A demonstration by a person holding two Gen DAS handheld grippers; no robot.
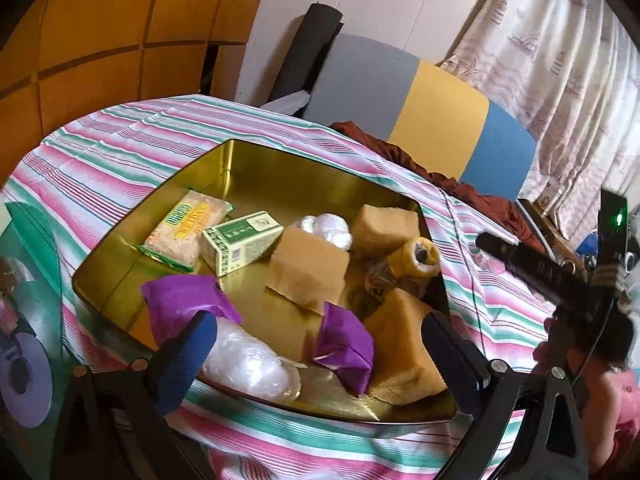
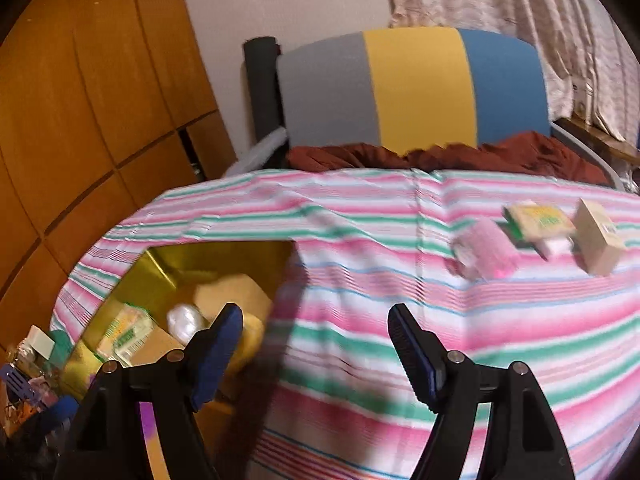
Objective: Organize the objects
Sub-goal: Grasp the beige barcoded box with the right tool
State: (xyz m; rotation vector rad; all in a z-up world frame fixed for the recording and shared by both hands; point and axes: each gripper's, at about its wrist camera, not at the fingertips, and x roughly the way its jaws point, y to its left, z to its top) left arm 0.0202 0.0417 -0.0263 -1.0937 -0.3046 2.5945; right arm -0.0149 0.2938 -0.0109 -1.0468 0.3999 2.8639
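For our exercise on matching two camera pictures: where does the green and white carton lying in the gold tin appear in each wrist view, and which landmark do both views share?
Left wrist view: the green and white carton lies left of centre in the gold tin, right of the Weidan packet.
Right wrist view: blurred, at lower left, inside the tin, just left of the right tool's left finger.
Shared landmark: the grey, yellow and blue chair back behind the table.

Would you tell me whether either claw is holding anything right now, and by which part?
Nothing is held: the left claw and the right claw are both open and empty.
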